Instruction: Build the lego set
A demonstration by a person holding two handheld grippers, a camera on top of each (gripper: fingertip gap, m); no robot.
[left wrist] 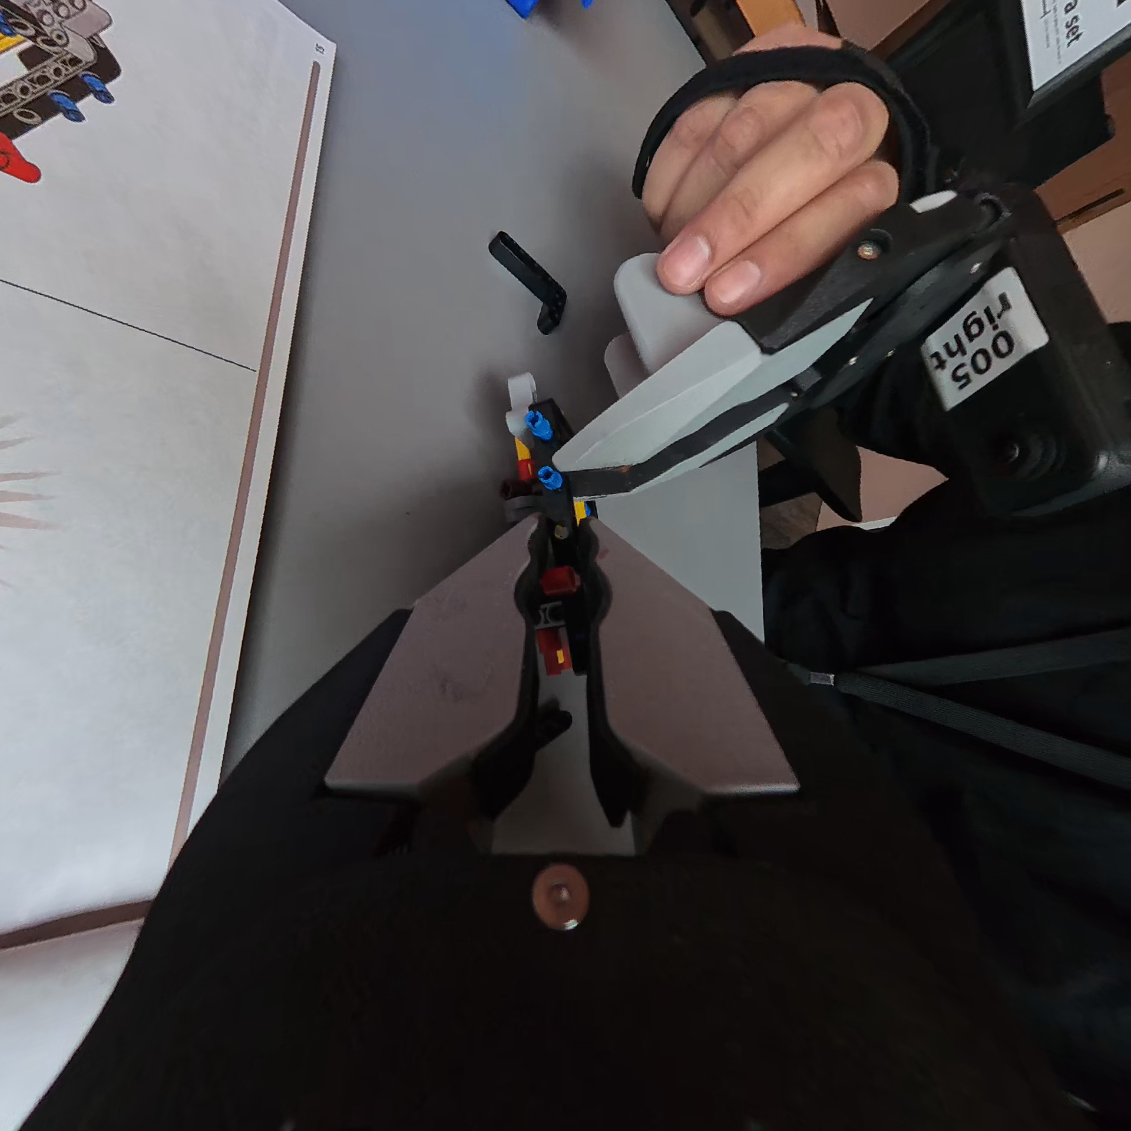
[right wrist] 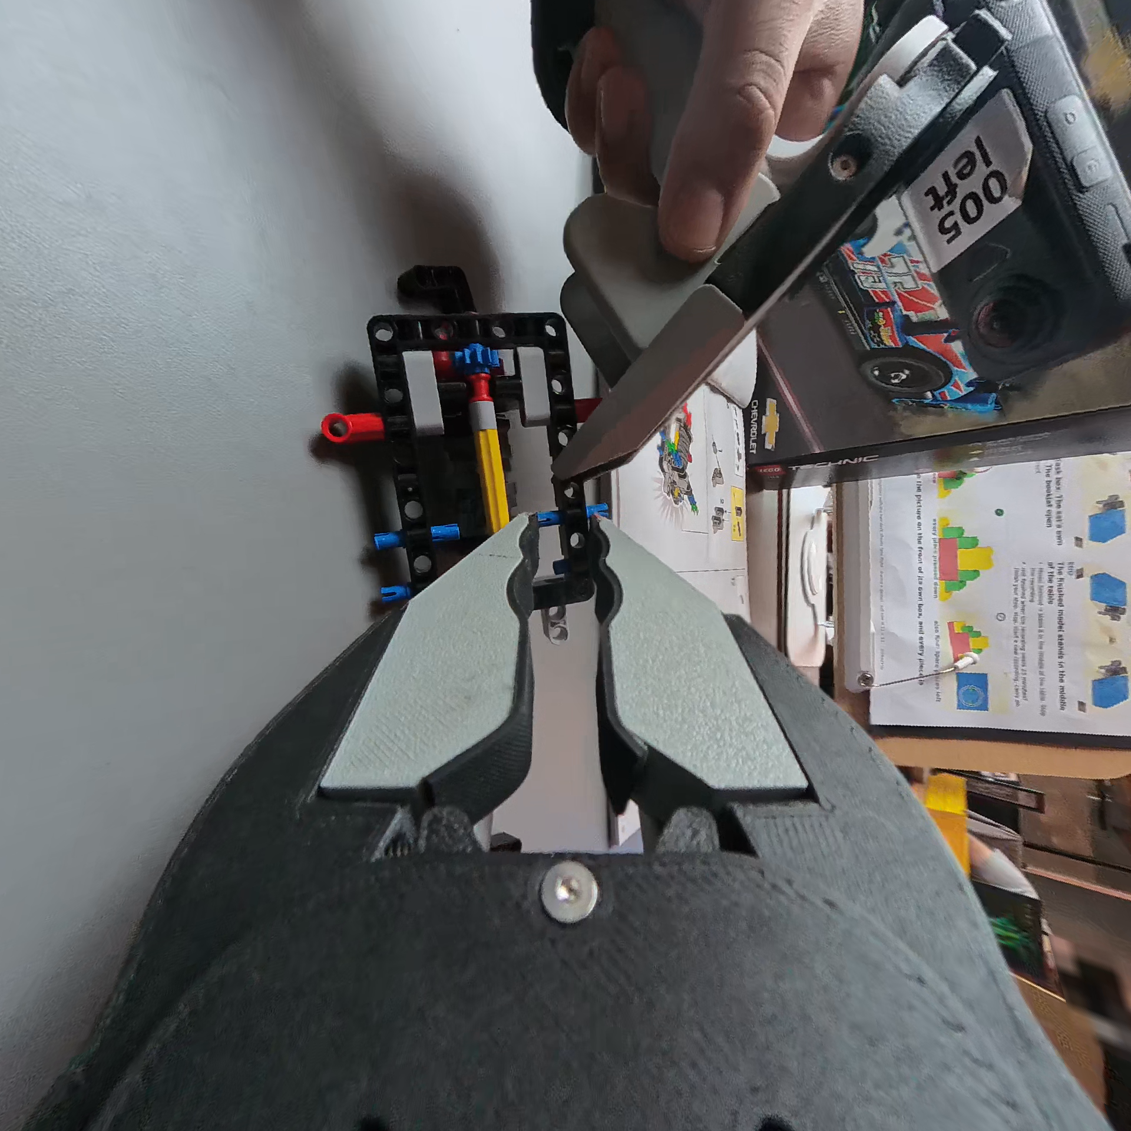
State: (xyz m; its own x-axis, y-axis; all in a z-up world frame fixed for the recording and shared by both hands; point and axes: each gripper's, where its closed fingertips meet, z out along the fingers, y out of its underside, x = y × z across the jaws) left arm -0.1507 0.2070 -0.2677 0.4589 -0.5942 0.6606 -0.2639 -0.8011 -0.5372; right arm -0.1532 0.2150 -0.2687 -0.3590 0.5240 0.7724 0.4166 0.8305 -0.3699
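Beside lego frame (right wrist: 468,440): booklet (left wrist: 141,391), black beam (left wrist: 529,280).

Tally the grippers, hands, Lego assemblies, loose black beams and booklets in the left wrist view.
Grippers: 2, the left gripper and the right gripper
Hand: 1
Lego assembly: 1
Loose black beam: 1
Booklet: 1
Total: 6
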